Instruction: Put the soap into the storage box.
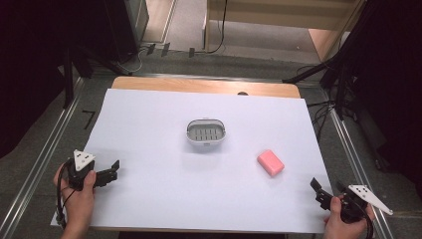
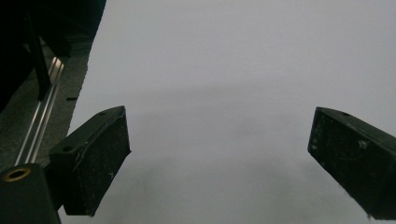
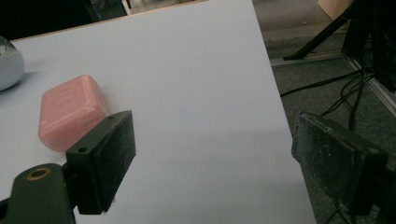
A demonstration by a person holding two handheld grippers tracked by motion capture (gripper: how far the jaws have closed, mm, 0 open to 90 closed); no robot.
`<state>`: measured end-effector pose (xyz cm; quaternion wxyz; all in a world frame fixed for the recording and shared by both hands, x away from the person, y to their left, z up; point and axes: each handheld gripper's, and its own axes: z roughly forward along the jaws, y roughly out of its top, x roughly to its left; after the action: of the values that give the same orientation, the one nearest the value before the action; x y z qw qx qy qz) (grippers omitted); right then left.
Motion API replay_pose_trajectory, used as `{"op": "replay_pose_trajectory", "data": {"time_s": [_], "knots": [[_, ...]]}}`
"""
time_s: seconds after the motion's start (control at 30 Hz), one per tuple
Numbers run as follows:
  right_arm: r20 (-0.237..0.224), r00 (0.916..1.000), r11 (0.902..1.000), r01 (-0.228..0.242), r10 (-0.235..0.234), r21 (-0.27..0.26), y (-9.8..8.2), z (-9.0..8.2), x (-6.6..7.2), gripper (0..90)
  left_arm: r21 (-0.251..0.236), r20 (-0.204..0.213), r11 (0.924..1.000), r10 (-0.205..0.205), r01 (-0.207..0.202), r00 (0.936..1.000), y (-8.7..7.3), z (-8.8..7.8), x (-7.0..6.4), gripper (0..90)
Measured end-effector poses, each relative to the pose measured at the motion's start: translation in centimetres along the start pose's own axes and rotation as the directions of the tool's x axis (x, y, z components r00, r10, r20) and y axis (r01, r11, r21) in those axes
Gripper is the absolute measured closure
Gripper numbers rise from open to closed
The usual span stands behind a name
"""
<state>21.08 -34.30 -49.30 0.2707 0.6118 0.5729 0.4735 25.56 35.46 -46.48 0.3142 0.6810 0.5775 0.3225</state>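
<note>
A pink bar of soap point(image 1: 270, 162) lies flat on the white sheet, right of centre. A grey-and-white soap dish point(image 1: 206, 132) with a slotted floor stands in the middle and holds nothing. My left gripper point(image 1: 114, 171) rests near the front left corner of the sheet, a hand around it, jaws open. In the left gripper view its jaws point(image 2: 218, 126) stand wide over bare white sheet. My right gripper point(image 1: 327, 188) is at the front right edge, open. In the right gripper view its jaws point(image 3: 212, 126) are empty; the soap point(image 3: 70, 112) lies beyond the left jaw and the dish point(image 3: 9, 67) farther left.
The white sheet point(image 1: 149, 124) covers a wooden table whose far edge point(image 1: 199, 85) shows. Metal rails point(image 1: 40, 149) run along both sides. Black cables and stand legs point(image 1: 328, 107) lie on the grey floor to the right.
</note>
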Motion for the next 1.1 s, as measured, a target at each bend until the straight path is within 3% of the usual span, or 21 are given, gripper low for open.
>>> {"op": "replay_pose_trajectory", "data": {"time_s": [0.37,0.43,0.5,0.53,0.57,0.7,0.87,0.97,1.1], "knots": [[0.017,0.9996,0.9996,0.021,-0.021,-0.019,0.0,-0.2,0.4,26.3,0.005,-0.011,1.0,0.0,0.0,0.9999,0.0,0.0,0.0,6.0],[0.0,0.9999,0.9996,0.013,-0.013,-0.026,0.1,-0.3,0.3,35.4,-0.003,-0.009,1.0,0.003,-0.004,1.0,0.0,0.0,-0.1,6.0],[0.009,0.9998,0.9995,0.015,-0.015,-0.027,0.1,-0.4,0.3,36.4,-0.01,-0.007,0.9999,0.004,-0.004,1.0,0.0,0.0,-0.1,6.0],[0.069,0.9971,0.9992,0.035,-0.034,-0.019,0.1,-0.3,0.8,33.2,-0.011,-0.006,0.9999,0.004,-0.004,1.0,0.0,0.0,-0.1,6.0],[0.076,0.9961,0.999,0.045,-0.044,-0.007,0.1,-0.3,1.0,33.0,-0.014,-0.006,0.9999,0.005,-0.006,1.0,-0.1,-0.1,-0.1,6.0],[0.097,0.9913,0.9956,0.085,-0.089,0.038,0.2,0.1,1.6,27.9,-0.014,-0.006,0.9999,0.005,-0.005,1.0,-0.1,-0.1,-0.1,6.0],[0.069,0.9882,0.9883,0.131,-0.137,0.078,0.6,0.4,2.1,25.5,-0.012,-0.011,0.9999,0.009,-0.009,0.9999,-0.1,-0.1,-0.1,6.0],[0.058,0.9806,0.9762,0.179,-0.187,0.122,1.3,0.6,2.7,26.9,-0.011,-0.013,0.9998,0.015,-0.015,0.9998,-0.1,-0.1,-0.2,6.0],[0.023,0.969,0.9475,0.235,-0.246,0.216,2.0,1.0,3.4,25.1,-0.011,-0.014,0.9998,0.017,-0.018,0.9997,-0.1,-0.1,-0.2,6.0]]}}
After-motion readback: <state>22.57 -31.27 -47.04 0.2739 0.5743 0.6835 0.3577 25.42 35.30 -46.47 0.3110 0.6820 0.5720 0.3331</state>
